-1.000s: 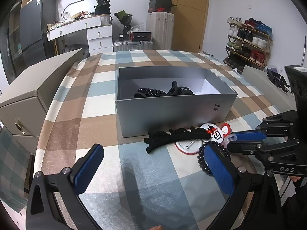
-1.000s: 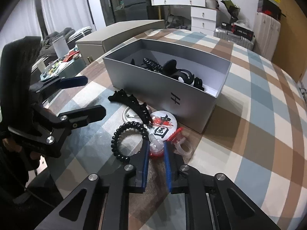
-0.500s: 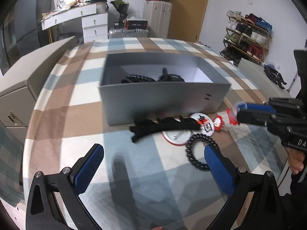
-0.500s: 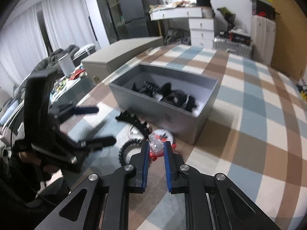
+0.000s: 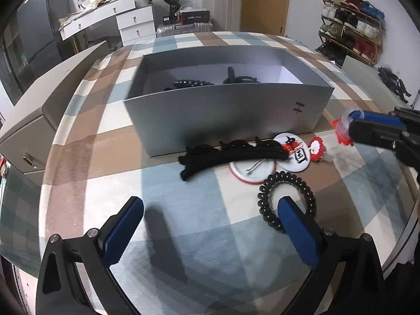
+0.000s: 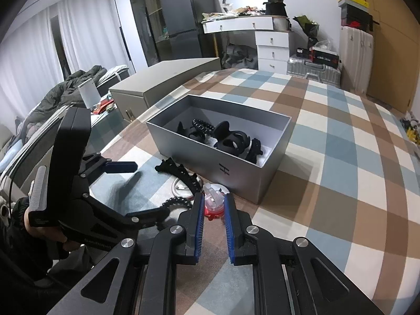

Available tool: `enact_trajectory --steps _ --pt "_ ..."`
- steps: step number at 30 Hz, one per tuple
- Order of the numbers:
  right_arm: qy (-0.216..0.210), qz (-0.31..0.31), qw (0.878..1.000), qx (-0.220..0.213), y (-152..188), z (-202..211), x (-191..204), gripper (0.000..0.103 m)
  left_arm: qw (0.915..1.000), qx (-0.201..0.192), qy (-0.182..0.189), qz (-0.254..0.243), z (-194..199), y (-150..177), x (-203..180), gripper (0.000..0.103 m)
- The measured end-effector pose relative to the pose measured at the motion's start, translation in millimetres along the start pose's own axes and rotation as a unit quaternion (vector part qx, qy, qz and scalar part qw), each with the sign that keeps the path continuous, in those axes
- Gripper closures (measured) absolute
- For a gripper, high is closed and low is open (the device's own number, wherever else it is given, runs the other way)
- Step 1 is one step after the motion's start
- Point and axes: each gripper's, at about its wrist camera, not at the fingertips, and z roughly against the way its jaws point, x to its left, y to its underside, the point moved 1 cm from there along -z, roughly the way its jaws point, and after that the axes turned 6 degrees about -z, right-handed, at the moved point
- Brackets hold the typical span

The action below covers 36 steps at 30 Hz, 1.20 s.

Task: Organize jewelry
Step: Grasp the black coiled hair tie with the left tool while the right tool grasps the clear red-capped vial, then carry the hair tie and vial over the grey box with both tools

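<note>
An open grey box on the checked tablecloth holds several black hair clips and ties. In front of it lie a long black claw clip, two round badges, a red-frilled ornament and a black spiral hair tie. My right gripper is shut on a small red-and-clear trinket, held above the table by the box's front corner. My left gripper hovers low, its jaws closing with only cloth between them; one fingertip overlaps the spiral tie.
A beige cabinet stands against the table's left edge. A gloved hand holds the left gripper. White drawers, suitcases and a shoe rack line the far walls. Bare cloth stretches right of the box.
My right gripper has lifted the red-and-clear trinket off the cloth and up beside the box. The left gripper has tipped downward, bringing the clip and spiral tie closer.
</note>
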Motion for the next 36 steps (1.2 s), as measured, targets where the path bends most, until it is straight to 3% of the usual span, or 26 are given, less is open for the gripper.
enact_trajectory --steps 1,7,9,10,12,22,36 --pt "0.001 -0.001 1.0 -0.001 0 0 -1 0.089 1.0 0.001 -0.004 -0.002 0 0 1 0.009" --pt "0.0 -0.001 1.0 -0.004 -1 2 0 0.089 0.9998 -0.008 0.01 -0.018 4 0 -4 0.047" --pt "-0.001 0.001 1.0 -0.005 -1 2 1 0.089 0.9992 -0.012 0.025 -0.028 5 -1 -8 0.067" --pt "0.0 0.001 1.0 -0.005 -1 2 1 0.089 0.9989 -0.014 0.029 -0.034 6 0 -11 0.072" --pt "-0.002 0.0 1.0 -0.006 -1 3 1 0.089 0.9981 -0.017 0.04 -0.044 7 -1 -13 0.098" --pt "-0.005 0.002 1.0 -0.009 -2 2 2 0.089 0.9975 -0.028 0.048 -0.043 10 -5 -8 0.099" --pt "-0.012 0.009 0.999 -0.03 -4 10 7 0.089 0.9952 -0.083 0.049 -0.012 31 -12 9 0.099"
